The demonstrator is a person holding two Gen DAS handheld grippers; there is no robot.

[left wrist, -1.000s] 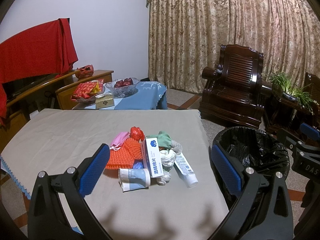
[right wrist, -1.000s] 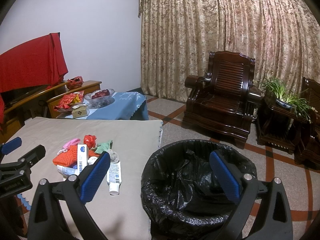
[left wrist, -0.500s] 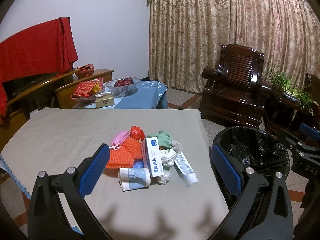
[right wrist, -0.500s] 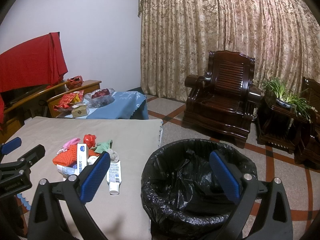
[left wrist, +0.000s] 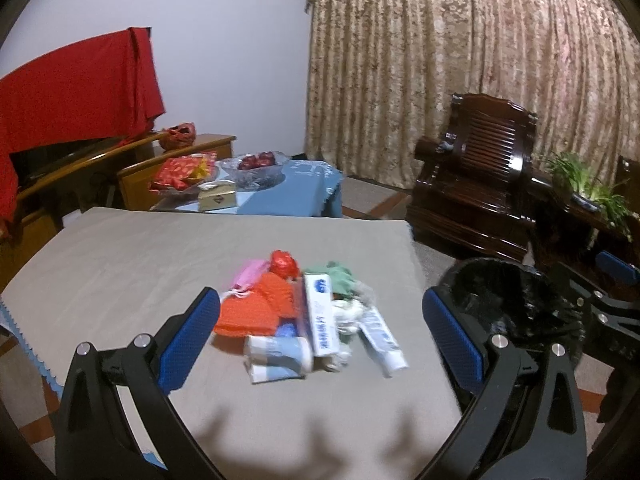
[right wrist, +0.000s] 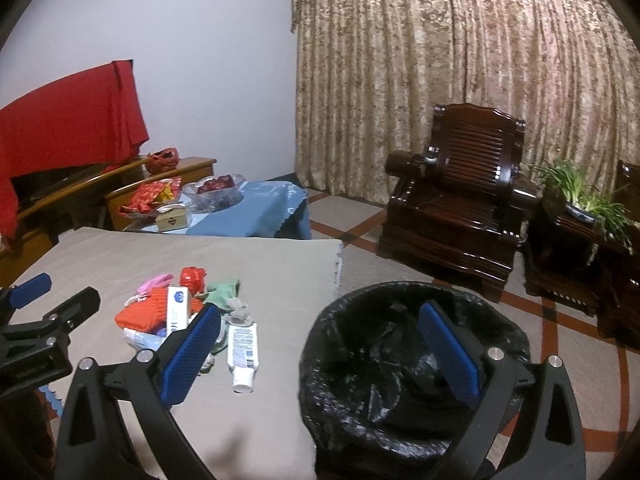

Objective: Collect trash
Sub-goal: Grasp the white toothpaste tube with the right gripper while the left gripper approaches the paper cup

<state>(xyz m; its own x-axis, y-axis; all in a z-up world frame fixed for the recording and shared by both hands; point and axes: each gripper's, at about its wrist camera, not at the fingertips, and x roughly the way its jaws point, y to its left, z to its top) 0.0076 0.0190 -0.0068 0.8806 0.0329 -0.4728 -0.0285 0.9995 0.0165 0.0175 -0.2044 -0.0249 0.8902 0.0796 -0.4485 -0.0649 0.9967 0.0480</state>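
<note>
A heap of trash lies on the grey table (left wrist: 120, 264): an orange net (left wrist: 256, 308), a white-and-blue box (left wrist: 320, 316), a white tube (left wrist: 382, 338), a pale blue tube (left wrist: 280, 354), a red wrapper (left wrist: 283, 264), a pink mask and green cloth. My left gripper (left wrist: 320, 328) hangs open just before the heap, holding nothing. In the right wrist view the same heap (right wrist: 176, 312) and white tube (right wrist: 242, 348) lie left of a black-lined bin (right wrist: 360, 392). My right gripper (right wrist: 320, 352) stands open and empty above the bin's near left rim.
The bin (left wrist: 516, 300) stands on the floor off the table's right edge. Behind the table are a blue-clothed low table (left wrist: 288, 196) with a fruit bowl, a wooden cabinet with red cloth, a dark wooden armchair (right wrist: 460, 200), a plant and curtains.
The left gripper has dipped slightly toward the heap, and its view is blurred by motion. The right gripper has barely shifted. Both stay open.
</note>
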